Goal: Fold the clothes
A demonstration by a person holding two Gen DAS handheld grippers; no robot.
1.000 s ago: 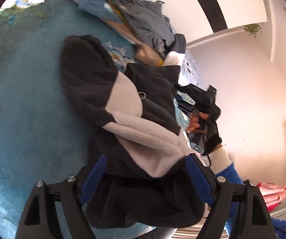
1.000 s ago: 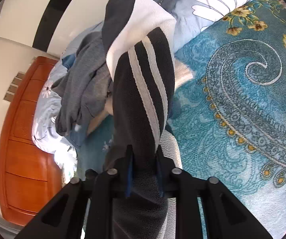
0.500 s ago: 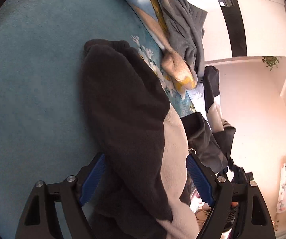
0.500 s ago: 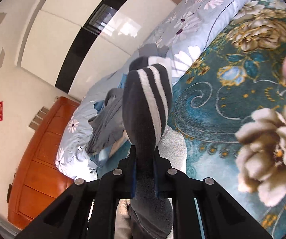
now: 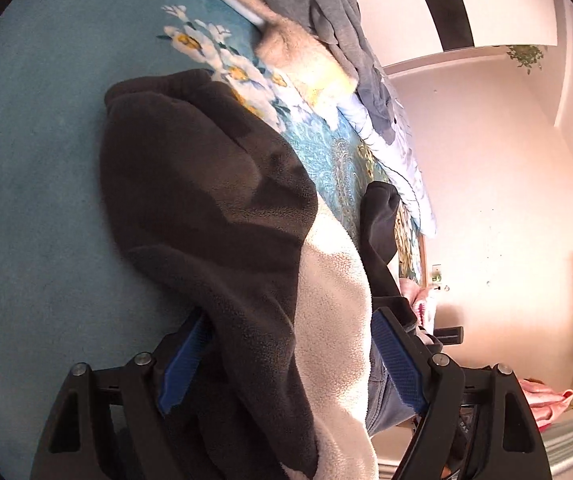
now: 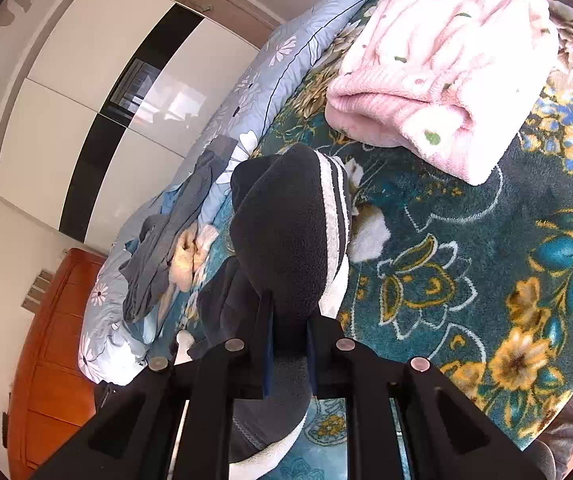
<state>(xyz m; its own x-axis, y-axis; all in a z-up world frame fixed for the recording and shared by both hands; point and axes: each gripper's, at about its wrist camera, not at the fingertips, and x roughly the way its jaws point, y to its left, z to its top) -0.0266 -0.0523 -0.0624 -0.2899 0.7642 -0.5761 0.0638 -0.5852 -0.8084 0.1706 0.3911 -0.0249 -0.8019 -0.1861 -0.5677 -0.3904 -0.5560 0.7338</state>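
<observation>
**Fleece jacket held between two grippers over the bed**

Over the teal floral bedspread, the black-and-cream fleece jacket hangs in a thick bundle. The right gripper is clamped tight on a striped, bunched part of it. The left gripper has a wide fold between its blue pads, and its jaws are closing; whether they press yet I cannot tell. Near the bed's far edge lie a folded pink garment, a loose grey garment and a pale blue quilt. The fleece looks soft, bulky and light, so it will likely sag and slump rather than hold a crease. Best to take it at seams or hem edges, not mid-panel.
</observation>
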